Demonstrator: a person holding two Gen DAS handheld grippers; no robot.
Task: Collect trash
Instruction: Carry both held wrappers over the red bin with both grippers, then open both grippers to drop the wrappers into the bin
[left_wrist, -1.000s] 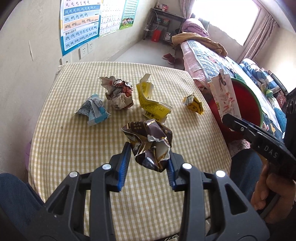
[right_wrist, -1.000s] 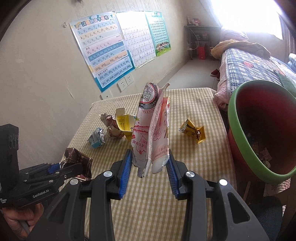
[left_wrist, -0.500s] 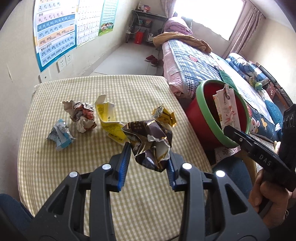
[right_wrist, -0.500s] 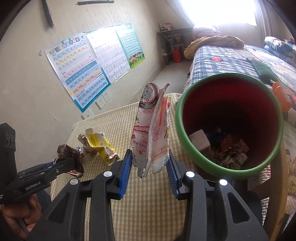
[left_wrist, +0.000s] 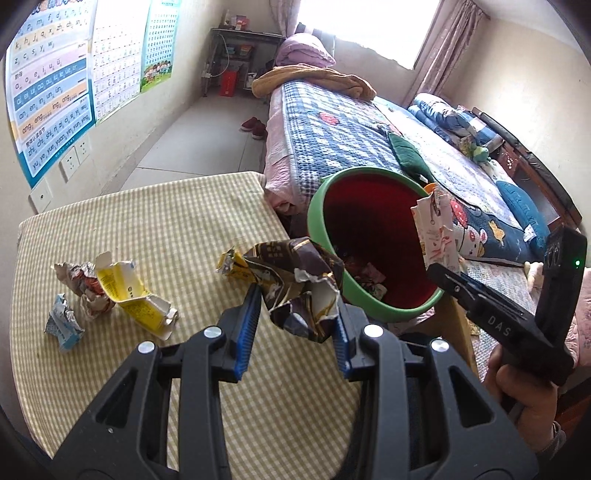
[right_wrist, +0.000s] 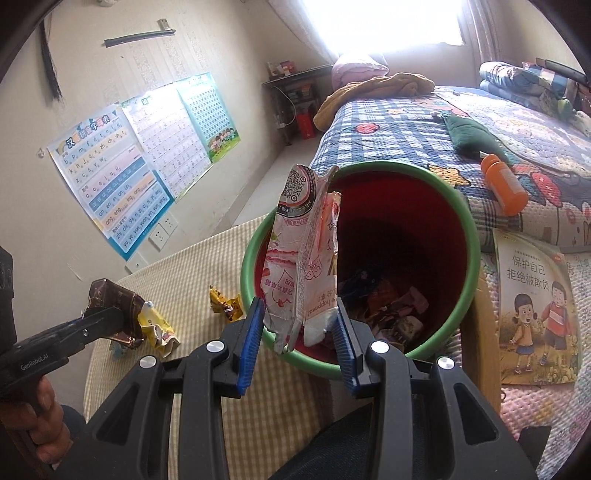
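Blue ribbed pads of the left gripper (left_wrist: 294, 325) are clamped on a crumpled brown wrapper (left_wrist: 301, 286), a glossy foil wad with torn white edges that bulges up and forward from between the jaws, over the near edge of the table (left_wrist: 155, 229). The right gripper (right_wrist: 300, 332) has its own blue pads pressed against a flattened pink-and-white pouch (right_wrist: 301, 258), which stands upright out of the jaws with its QR-coded top tilted toward the bin; its film is creased and shiny, its lower edge ragged. In the right wrist view the pouch sits in front of the bin's (right_wrist: 469, 236) mouth. That bin is a round bucket, smooth green on the rim and outside, deep red inside, with mixed wrappers lying at its bottom, and it stands just beside the table's right edge. On the yellow-and-white checked cloth lie a small yellow-and-brown foil wrapper (left_wrist: 231, 264), a torn yellow carton (left_wrist: 129, 291) lying open, a crumpled red-and-white paper ball (left_wrist: 83, 284) touching it, and a crushed blue-and-white packet (left_wrist: 62, 325) just beside that. Farther off, an orange bottle (right_wrist: 502, 184) rests on the quilted bed (right_wrist: 406, 122), and alphabet posters (right_wrist: 110, 173) hang on the wall.
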